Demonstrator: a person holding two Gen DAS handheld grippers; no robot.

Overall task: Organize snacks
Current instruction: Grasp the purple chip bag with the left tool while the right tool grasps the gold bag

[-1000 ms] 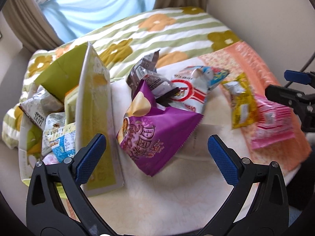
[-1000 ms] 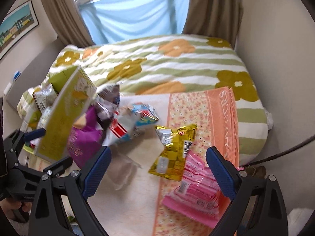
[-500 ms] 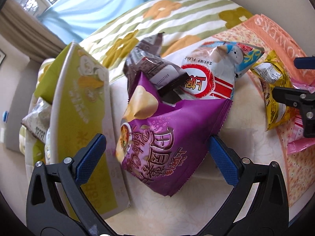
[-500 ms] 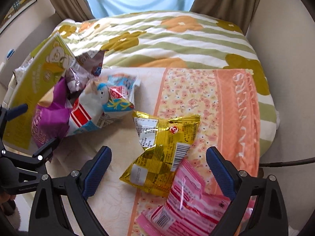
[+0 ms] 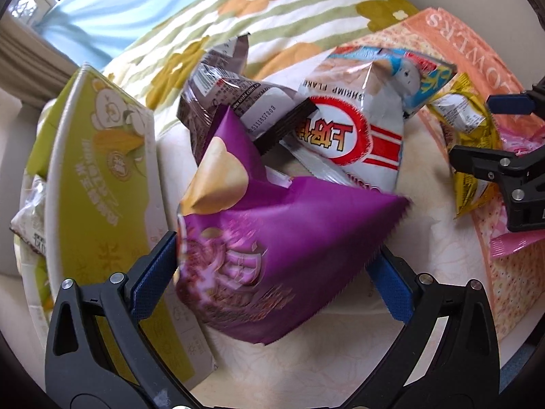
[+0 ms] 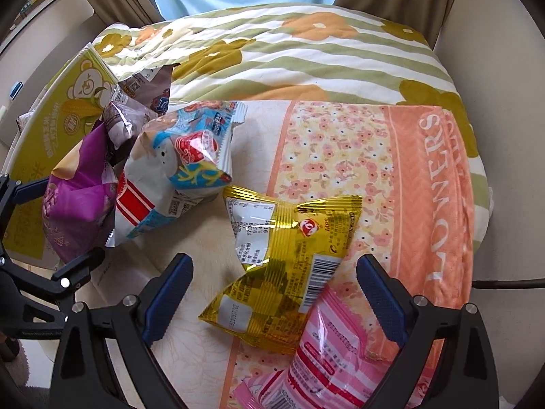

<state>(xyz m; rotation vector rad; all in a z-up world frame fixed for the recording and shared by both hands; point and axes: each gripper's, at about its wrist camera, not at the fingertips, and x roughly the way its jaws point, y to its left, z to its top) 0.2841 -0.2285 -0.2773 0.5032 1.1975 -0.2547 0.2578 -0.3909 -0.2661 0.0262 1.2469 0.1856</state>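
Observation:
A purple chip bag (image 5: 272,248) lies on the bed between the open jaws of my left gripper (image 5: 272,272), and it also shows in the right wrist view (image 6: 78,211). Behind it lie a brown snack bag (image 5: 235,102) and a white shrimp-flake bag (image 5: 357,126). A yellow snack bag (image 6: 289,266) lies between the open fingers of my right gripper (image 6: 274,293), overlapping a pink packet (image 6: 327,351). Both grippers are empty.
A green carton (image 5: 102,197) with an open flap stands at the left, with more snack bags (image 5: 27,214) inside. The snacks rest on a cream and orange floral towel (image 6: 425,187) over a striped flower quilt (image 6: 306,51). A wall is to the right.
Both grippers have moved forward and down. The purple bag now sits between the left jaws, and the yellow bag between the right jaws.

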